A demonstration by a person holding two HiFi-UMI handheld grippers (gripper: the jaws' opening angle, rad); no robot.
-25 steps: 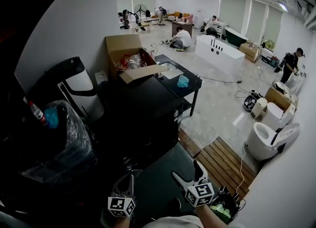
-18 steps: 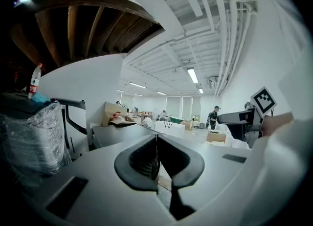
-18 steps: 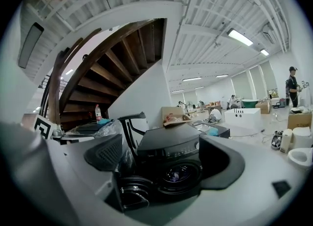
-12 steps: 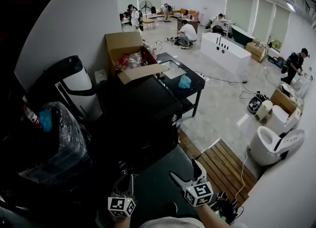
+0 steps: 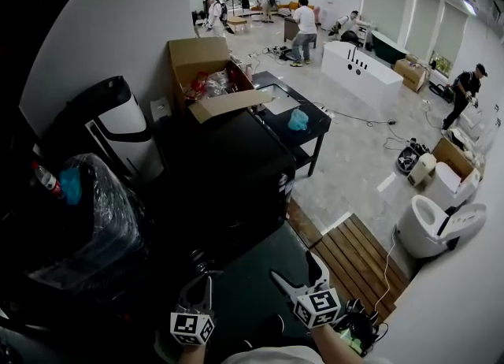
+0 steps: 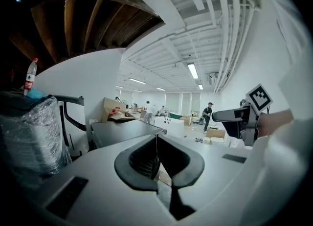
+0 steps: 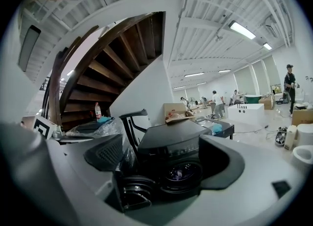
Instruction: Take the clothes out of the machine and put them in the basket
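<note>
Two handheld grippers hover low in front of a black washing machine (image 5: 236, 185) in a long, white-walled hall. We see the left gripper (image 6: 156, 144) with its jaws pressed together and nothing between them. The right gripper (image 7: 164, 159) has its jaws spread wide and empty, aimed at the machine's front.

The round door (image 7: 131, 191) hangs open at the lower left. Through the porthole we make out a small pale-purple patch of the clothes (image 7: 178, 172) inside the drum.

Left of the machine sits a bulky load wrapped in clear plastic (image 5: 94, 221), with a bottle (image 5: 45, 181) at its edge. Behind the machine stands a cardboard box (image 5: 206, 79) with its flaps open. Beyond that is a low black table (image 5: 276, 122) carrying a blue bag (image 5: 298, 120).

A slatted wooden platform (image 5: 358, 256) lies on the pale tiled floor (image 5: 354, 157) to the machine's right. Near the platform, by the right wall, stands a white toilet (image 5: 429, 224).

Farther back we see a long white tub (image 5: 362, 71), more boxes and several people standing or crouching, one in dark clothes (image 5: 465, 94) at the right. Strip lights run along the ceiling. The gripper views show the underside of a wooden staircase (image 7: 112, 58) rising over the machine.
</note>
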